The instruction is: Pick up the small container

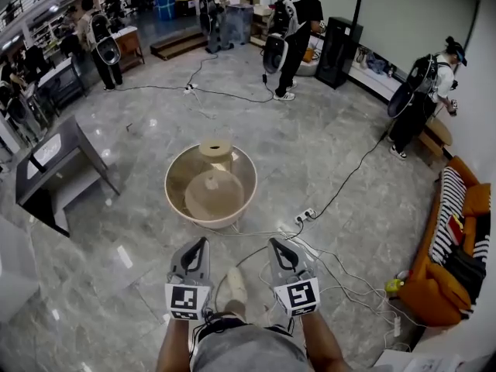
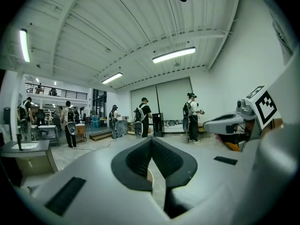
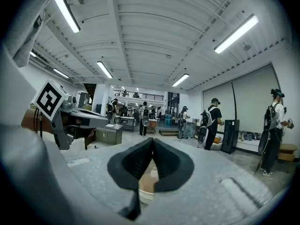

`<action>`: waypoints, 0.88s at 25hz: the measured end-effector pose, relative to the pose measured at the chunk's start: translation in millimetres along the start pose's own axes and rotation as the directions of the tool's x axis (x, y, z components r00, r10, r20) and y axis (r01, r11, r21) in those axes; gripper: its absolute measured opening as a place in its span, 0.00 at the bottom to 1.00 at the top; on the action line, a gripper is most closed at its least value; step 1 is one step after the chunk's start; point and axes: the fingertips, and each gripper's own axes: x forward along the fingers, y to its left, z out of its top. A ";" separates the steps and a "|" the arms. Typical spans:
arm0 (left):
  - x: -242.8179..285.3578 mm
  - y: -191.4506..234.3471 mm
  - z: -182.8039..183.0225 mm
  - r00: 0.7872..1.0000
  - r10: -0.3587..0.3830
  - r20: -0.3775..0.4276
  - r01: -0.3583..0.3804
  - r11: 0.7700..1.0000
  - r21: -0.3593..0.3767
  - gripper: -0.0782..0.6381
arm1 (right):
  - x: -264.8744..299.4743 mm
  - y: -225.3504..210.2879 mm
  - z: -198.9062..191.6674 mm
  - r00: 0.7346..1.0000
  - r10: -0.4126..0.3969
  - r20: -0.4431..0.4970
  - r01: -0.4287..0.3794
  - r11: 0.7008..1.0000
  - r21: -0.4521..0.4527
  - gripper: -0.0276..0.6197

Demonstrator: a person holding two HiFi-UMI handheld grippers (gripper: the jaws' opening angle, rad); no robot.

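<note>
A small tan cylindrical container (image 1: 215, 152) stands at the far side of a round beige tub-like table (image 1: 172, 178), behind a larger round tan disc (image 1: 213, 194). My left gripper (image 1: 198, 243) and right gripper (image 1: 277, 245) hover side by side above the floor, short of the table's near rim. Both are shut with nothing between their jaws. In the left gripper view the left gripper (image 2: 151, 140) has its pads touching at the tips, and a strip of the tan table shows below them. The right gripper (image 3: 152, 140) looks the same in the right gripper view.
White cables and a power strip (image 1: 304, 216) lie on the marble floor right of the table. A grey desk (image 1: 54, 161) stands at the left and an orange sofa (image 1: 457, 246) at the right. Several people (image 1: 294, 29) stand at the back. My shoe (image 1: 235, 289) is between the grippers.
</note>
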 end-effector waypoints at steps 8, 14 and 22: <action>112.7 83.0 7.2 1.000 0.024 -0.015 -0.024 0.999 -0.035 0.13 | 129.7 -48.1 12.7 1.000 0.023 -0.016 -0.023 1.000 -0.011 0.04; 180.8 138.4 6.7 0.999 0.044 -0.028 -0.045 0.998 -0.038 0.13 | 221.2 -70.2 20.3 0.998 0.059 -0.005 -0.059 0.998 0.006 0.05; 234.0 194.5 -2.7 0.997 0.078 -0.024 -0.079 0.996 -0.045 0.13 | 307.5 -70.8 16.0 0.993 0.117 -0.020 -0.117 0.993 -0.001 0.04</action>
